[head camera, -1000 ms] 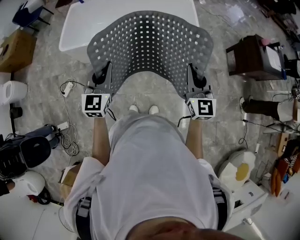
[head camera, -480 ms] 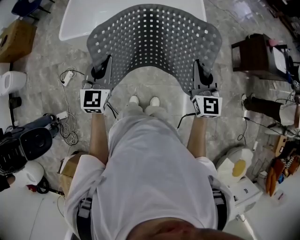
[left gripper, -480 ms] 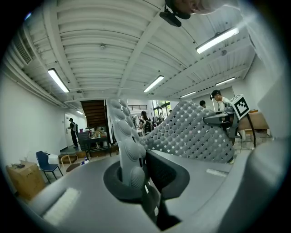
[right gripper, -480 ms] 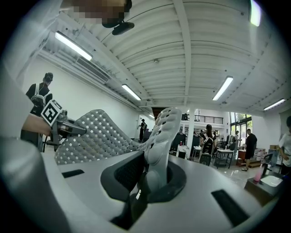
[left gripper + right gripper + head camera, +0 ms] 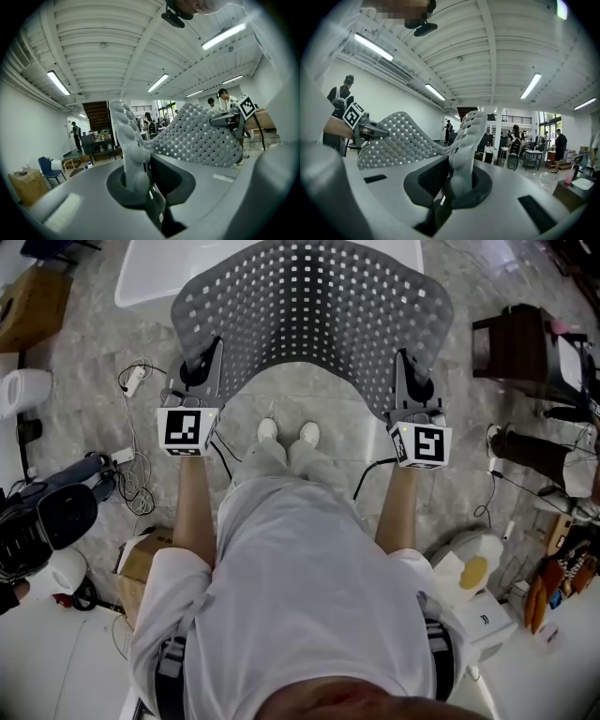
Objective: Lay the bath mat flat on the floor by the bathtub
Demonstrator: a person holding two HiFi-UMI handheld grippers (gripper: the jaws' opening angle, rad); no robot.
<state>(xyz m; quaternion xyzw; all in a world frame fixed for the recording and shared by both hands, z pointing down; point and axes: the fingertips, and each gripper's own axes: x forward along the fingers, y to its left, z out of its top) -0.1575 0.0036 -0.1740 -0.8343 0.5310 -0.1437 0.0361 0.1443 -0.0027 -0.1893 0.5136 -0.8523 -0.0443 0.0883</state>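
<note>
A grey perforated bath mat (image 5: 309,320) hangs spread between the two grippers, sagging in a curve above the tiled floor, its far edge over the white bathtub (image 5: 150,273). My left gripper (image 5: 199,381) is shut on the mat's near left corner, and my right gripper (image 5: 412,390) is shut on the near right corner. In the left gripper view the mat's bumpy edge (image 5: 127,136) stands pinched between the jaws, and the sheet runs off to the right. The right gripper view shows the mat (image 5: 465,140) clamped the same way, stretching left toward the other gripper (image 5: 370,130).
A person's white shoes (image 5: 286,432) stand on the floor under the mat. A dark wooden stand (image 5: 520,348) sits at the right, cables and a power strip (image 5: 136,390) at the left. A cardboard box (image 5: 33,301), a vacuum (image 5: 47,521) and white appliances (image 5: 469,577) surround the spot.
Both grippers have moved forward and slightly apart with the mat, which now reaches further over the bathtub. The grip has not changed.
</note>
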